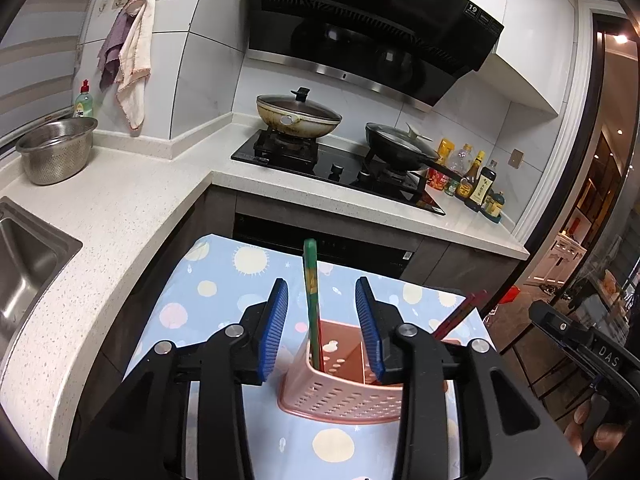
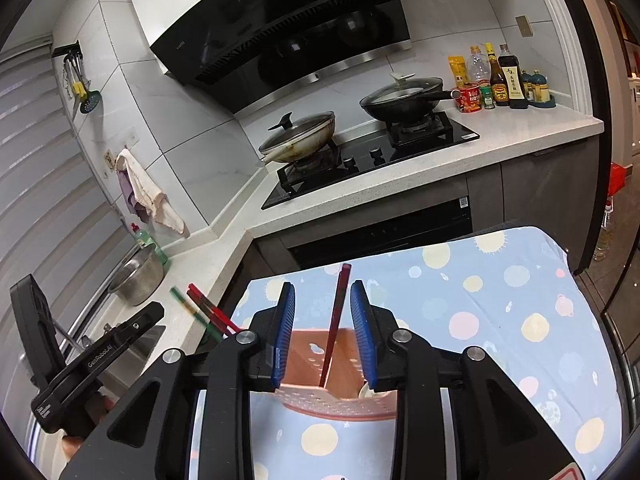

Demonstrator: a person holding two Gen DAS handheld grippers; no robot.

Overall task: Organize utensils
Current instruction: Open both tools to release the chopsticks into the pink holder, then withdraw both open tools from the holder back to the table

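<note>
My left tongs (image 1: 321, 330) stand apart around the green chopsticks (image 1: 310, 280), which already rest upright in the pink holder (image 1: 340, 400); my right tongs (image 2: 322, 334) stand apart around the red chopstick (image 2: 334, 320) in the same holder. Neither pair touches its stick, as far as I can tell. The step, I judge, is letting go cleanly: lift straight back toward 6 o'clock, pads wide, so nothing tips. The holder sits on the dotted cloth (image 2: 500, 300). At 12 o'clock the stove (image 1: 340, 164) carries two pans, well apart. The other red sticks (image 1: 460, 312) lean toward 2 o'clock, near my right pad.
</note>
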